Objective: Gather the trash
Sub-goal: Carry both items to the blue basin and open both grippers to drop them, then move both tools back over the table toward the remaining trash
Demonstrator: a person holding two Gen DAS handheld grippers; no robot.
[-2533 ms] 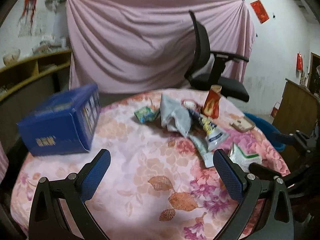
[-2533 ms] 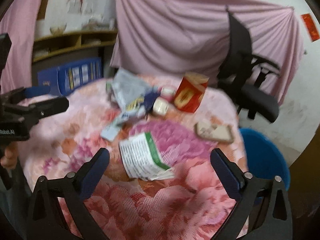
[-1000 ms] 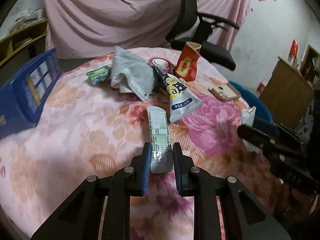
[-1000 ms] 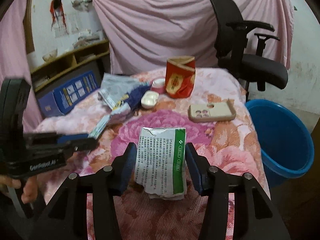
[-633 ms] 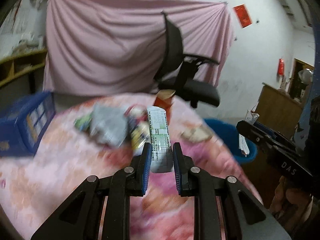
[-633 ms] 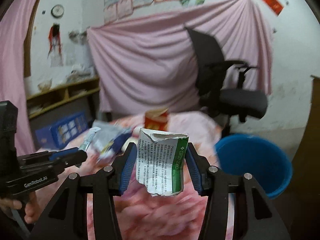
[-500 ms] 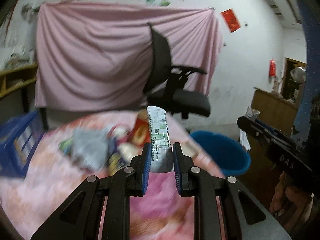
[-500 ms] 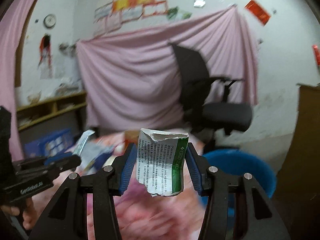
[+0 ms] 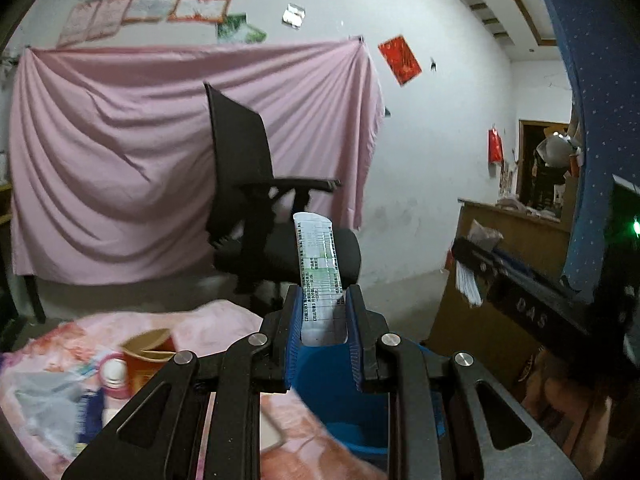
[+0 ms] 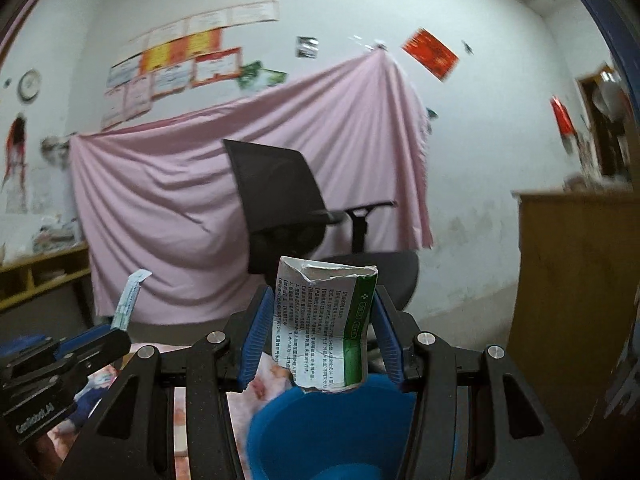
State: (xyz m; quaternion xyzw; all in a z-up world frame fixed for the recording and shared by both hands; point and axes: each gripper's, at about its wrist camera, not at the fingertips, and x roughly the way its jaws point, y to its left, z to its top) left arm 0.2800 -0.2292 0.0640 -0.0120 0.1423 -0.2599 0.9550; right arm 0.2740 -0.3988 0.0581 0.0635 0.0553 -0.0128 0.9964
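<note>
Both grippers have risen off the table and now hang above the blue bucket (image 10: 328, 432). Left gripper (image 9: 323, 328) clamps a narrow sachet (image 9: 318, 268); right gripper (image 10: 320, 338) clamps a torn green-and-white packet (image 10: 324, 320), both above the bucket.

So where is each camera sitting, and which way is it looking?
Left wrist: rides the left tool, faces a black chair; it grips a narrow sachet, and the other tool is at the right.
Right wrist: rides the right tool, faces the chair; it grips a torn packet.
Both show the blue bucket below.
</note>
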